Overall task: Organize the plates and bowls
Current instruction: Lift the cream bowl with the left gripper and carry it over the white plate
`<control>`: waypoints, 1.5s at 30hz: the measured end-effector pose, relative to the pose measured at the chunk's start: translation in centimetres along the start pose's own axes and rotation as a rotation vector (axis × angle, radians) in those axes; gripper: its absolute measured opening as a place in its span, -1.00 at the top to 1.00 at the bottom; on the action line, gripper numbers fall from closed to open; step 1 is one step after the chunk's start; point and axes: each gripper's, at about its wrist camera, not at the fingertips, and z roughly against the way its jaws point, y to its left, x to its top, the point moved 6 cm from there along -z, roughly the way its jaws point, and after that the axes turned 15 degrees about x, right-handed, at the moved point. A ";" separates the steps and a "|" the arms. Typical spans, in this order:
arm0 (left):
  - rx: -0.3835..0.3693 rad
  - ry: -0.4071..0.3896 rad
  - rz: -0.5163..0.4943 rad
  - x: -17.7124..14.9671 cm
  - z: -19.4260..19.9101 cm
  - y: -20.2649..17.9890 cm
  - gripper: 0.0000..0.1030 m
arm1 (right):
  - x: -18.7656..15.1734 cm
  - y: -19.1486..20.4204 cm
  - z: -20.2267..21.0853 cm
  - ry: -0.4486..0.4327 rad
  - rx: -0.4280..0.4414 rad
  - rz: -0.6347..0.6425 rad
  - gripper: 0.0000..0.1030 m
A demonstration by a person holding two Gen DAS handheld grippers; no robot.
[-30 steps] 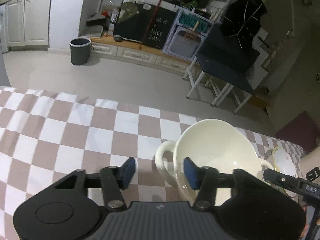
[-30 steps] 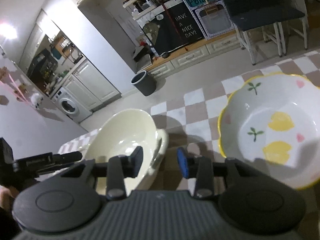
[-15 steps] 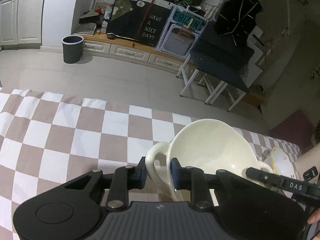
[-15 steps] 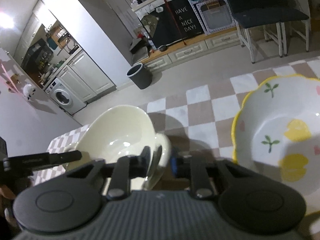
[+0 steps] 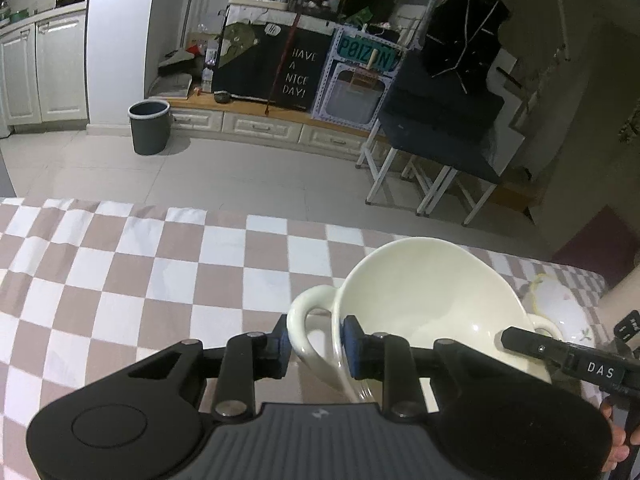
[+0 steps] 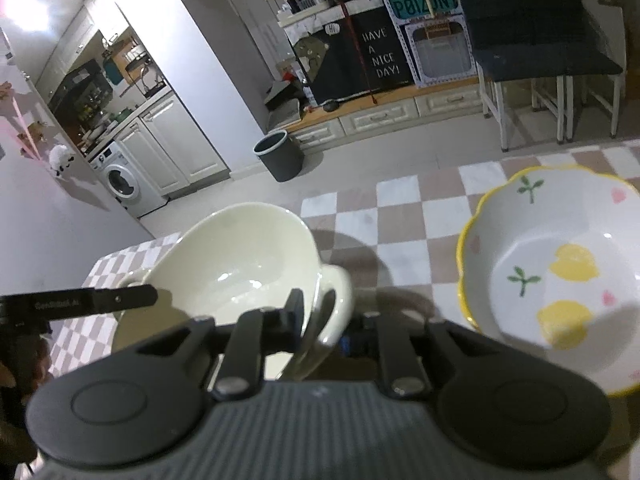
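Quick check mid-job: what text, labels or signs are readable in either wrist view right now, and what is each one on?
"HAVE A NICE DAY!": black board against the far cabinets.
"P8IZON": teal plate atop the white frame beside it.
"DAS": finger of the right gripper, seen in the left wrist view.
Small print on the finger of the left gripper, in the right wrist view: too blurred to read.

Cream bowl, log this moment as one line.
cream bowl | left hand-held gripper shut on one handle | right hand-held gripper shut on other handle

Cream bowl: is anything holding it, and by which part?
Yes. The left gripper is shut on one loop handle of the cream bowl; the right gripper is shut on the other.
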 end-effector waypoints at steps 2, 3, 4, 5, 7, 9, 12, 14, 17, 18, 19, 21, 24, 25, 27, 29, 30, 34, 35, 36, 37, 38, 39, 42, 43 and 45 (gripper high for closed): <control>-0.002 -0.011 0.000 0.0 1.4 -0.4 0.45 | 0.0 0.7 1.3 -0.009 0.003 0.011 0.59; -0.003 -0.017 0.001 -0.1 2.2 -0.6 0.45 | 0.3 0.7 1.7 -0.015 0.004 0.015 0.59; -0.004 -0.024 0.003 -0.1 3.2 -0.8 0.45 | 0.5 1.0 2.3 -0.022 0.006 0.018 0.59; -0.004 -0.031 0.005 -0.2 4.2 -1.0 0.45 | 0.5 1.4 3.2 -0.029 0.009 0.023 0.59; -0.006 -0.045 0.011 -0.6 6.3 -1.4 0.45 | 0.5 2.2 4.8 -0.042 0.015 0.032 0.60; -0.008 -0.053 0.016 -1.1 8.3 -1.6 0.45 | 0.4 3.2 6.6 -0.052 0.019 0.042 0.60; -0.018 -0.052 0.033 -2.1 11.5 -2.2 0.45 | 0.0 4.5 9.2 -0.063 0.019 0.052 0.61; -0.025 -0.057 0.032 -2.7 13.5 -2.8 0.45 | -0.4 5.6 11.0 -0.070 0.009 0.065 0.61; -0.033 -0.074 0.024 -3.9 16.8 -3.7 0.45 | -1.1 6.7 13.9 -0.081 -0.001 0.069 0.61; -0.037 -0.079 0.022 -4.3 18.0 -4.0 0.45 | -1.5 7.1 14.9 -0.087 -0.002 0.072 0.61; -0.040 -0.082 0.019 -4.8 19.0 -4.3 0.45 | -2.0 7.6 15.9 -0.094 -0.004 0.076 0.61; -0.045 -0.086 0.011 -5.8 21.0 -4.8 0.45 | -3.1 8.3 17.7 -0.104 -0.013 0.077 0.61; -0.051 -0.088 0.011 -7.6 23.7 -5.4 0.45 | -4.7 9.3 20.5 -0.123 -0.020 0.083 0.61; -0.052 -0.094 0.006 -8.4 24.9 -5.7 0.45 | -5.2 9.7 21.3 -0.131 -0.025 0.086 0.61; -0.053 -0.110 -0.003 -9.7 26.8 -6.0 0.45 | -6.4 10.3 22.5 -0.141 -0.028 0.085 0.61; -0.060 -0.123 -0.006 -11.0 28.5 -6.0 0.45 | -7.3 10.9 23.5 -0.151 -0.018 0.086 0.61; -0.063 -0.128 -0.007 -11.6 29.2 -5.8 0.45 | -8.0 11.2 24.2 -0.158 -0.014 0.085 0.61; -0.057 -0.139 -0.003 -14.7 31.6 -5.2 0.46 | -10.7 12.4 25.3 -0.178 -0.012 0.080 0.61; -0.052 -0.136 0.000 -15.5 32.0 -4.9 0.46 | -11.6 12.7 25.6 -0.176 -0.014 0.082 0.61; -0.050 -0.131 0.004 -16.4 32.2 -4.6 0.46 | -12.3 12.8 25.9 -0.172 -0.014 0.083 0.61; -0.048 -0.126 0.010 -17.2 32.4 -4.1 0.46 | -12.9 13.0 26.0 -0.165 -0.011 0.081 0.61; -0.046 -0.119 0.015 -18.0 32.6 -3.6 0.46 | -13.6 13.1 25.8 -0.156 -0.006 0.079 0.61; -0.044 -0.111 0.018 -18.8 32.6 -3.1 0.46 | -14.2 13.3 25.7 -0.147 -0.001 0.078 0.61; -0.032 -0.092 0.022 -20.7 32.2 -1.7 0.46 | -16.4 13.6 25.0 -0.117 0.015 0.073 0.61; -0.030 -0.087 0.022 -21.1 32.0 -1.4 0.46 | -17.0 13.5 24.6 -0.105 0.019 0.065 0.61; -0.026 -0.075 0.025 -22.0 31.4 -0.7 0.46 | -17.9 13.4 23.6 -0.077 0.022 0.043 0.60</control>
